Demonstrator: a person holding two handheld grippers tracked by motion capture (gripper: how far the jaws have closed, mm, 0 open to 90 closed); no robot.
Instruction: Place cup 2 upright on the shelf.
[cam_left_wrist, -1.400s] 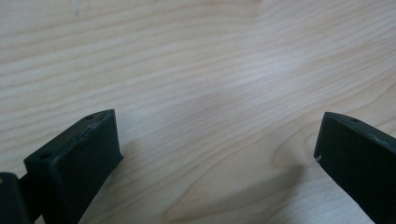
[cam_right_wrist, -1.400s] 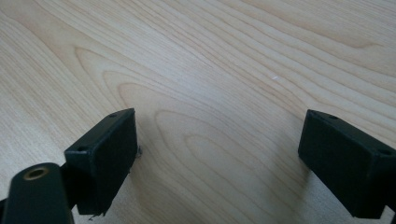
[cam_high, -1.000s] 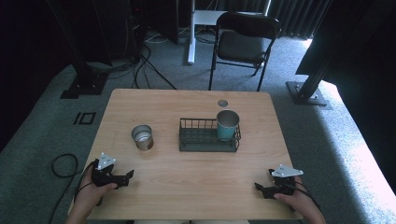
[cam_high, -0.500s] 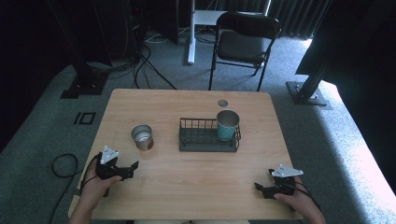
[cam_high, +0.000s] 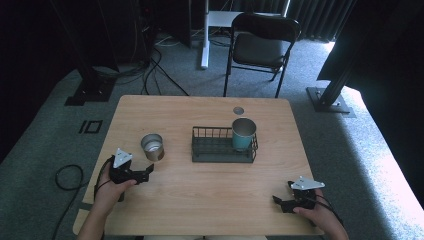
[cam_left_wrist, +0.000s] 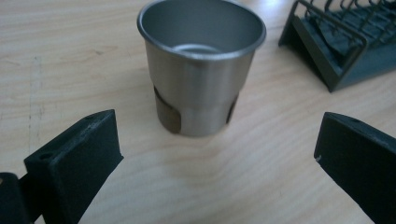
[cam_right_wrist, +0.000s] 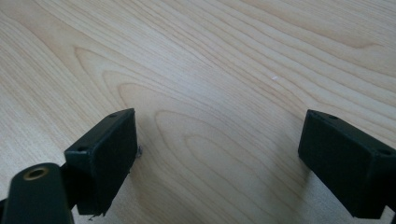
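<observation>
The steel cup (cam_left_wrist: 201, 65) stands upright and empty on the desk (cam_high: 210, 200), straight ahead of the left gripper's (cam_high: 145, 174) jaws and centred on the gap between them. It is just beyond the jaw tips, not yet between them, and nothing touches it. The jaws are spread wide, wider than the cup, one to each side of the approach line.

Past the cup, off toward the right jaw's side, sits the dark wire rack (cam_left_wrist: 345, 42). In the high view a teal cup (cam_high: 243, 134) stands inside the rack (cam_high: 220, 152) at its far-right end, which suggests the steel cup (cam_high: 152, 146) is meant to join it there.

The right gripper (cam_high: 278, 202) rests low over bare wood near the person's edge of the desk, well apart from both cups, with its jaws wide and nothing between them.

The step in hand looks like the reach for the steel cup. The next move calls for carrying the left gripper forward until the cup's lower wall sits between the jaws, then closing evenly. The wall tapers and looks slick, so a grip too high or off-centre could tip it or let it slide.
</observation>
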